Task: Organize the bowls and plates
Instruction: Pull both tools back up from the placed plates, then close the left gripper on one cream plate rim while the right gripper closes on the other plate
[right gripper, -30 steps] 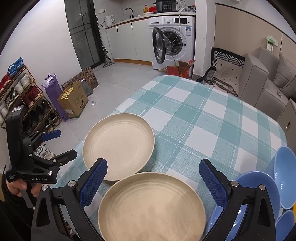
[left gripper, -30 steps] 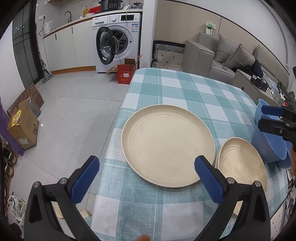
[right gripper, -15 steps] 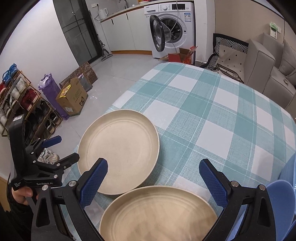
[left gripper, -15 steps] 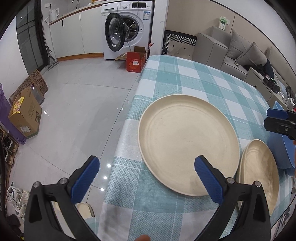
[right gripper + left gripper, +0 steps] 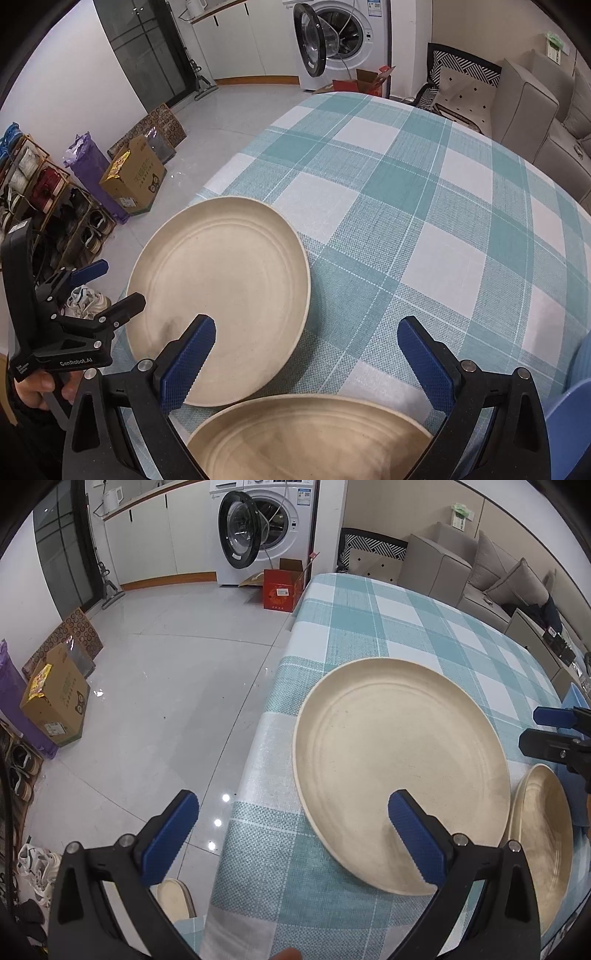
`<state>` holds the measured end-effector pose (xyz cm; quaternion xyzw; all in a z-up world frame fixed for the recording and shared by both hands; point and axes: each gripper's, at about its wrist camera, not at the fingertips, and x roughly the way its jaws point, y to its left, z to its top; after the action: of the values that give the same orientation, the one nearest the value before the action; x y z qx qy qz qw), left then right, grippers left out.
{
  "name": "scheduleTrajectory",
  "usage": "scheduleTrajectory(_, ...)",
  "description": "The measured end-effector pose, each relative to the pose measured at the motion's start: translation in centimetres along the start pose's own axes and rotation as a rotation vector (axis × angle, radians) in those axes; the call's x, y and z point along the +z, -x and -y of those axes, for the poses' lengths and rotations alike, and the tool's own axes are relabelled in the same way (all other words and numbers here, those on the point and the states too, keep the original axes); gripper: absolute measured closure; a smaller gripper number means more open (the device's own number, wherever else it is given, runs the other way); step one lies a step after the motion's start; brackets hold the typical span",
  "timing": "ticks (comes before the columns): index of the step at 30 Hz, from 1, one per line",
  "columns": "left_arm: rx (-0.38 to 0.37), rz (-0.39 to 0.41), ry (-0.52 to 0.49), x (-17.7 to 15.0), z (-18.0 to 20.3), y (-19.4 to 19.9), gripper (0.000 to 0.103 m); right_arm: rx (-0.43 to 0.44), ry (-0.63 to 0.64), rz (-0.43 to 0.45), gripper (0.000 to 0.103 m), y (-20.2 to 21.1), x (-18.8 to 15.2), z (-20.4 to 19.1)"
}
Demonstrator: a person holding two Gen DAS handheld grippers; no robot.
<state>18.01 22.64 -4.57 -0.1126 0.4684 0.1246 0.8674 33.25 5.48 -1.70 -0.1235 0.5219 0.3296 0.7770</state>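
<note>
Left gripper (image 5: 291,834) hovering at near-left table corner, jaws wide apart, gripping nothing; right finger (image 5: 415,834) overlapping near rim of large beige plate (image 5: 399,768). Right gripper (image 5: 306,360) also hanging wide apart, empty, above second beige plate (image 5: 310,439) at near edge. Both plates lying flat on teal checked tablecloth (image 5: 424,206), just beside each other. Blue bowls (image 5: 569,424) sitting at near right. Far behind: washing machine (image 5: 269,524) standing with door open, grey sofa (image 5: 461,565) sitting at far right.
</note>
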Motion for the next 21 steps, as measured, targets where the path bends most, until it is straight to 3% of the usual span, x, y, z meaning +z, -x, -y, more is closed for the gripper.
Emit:
scheduleTrajectory(17,-0.023,-0.030,-0.014,0.3,0.0,-1.3,0.002,-0.001,0.041,-0.071,0.002,-3.9,0.4,-0.5)
scheduleTrajectory(21,-0.018,-0.030,-0.029,0.2,0.2,-1.5,0.010,-0.003,0.049,-0.077,0.006,-4.3,0.4,-0.7)
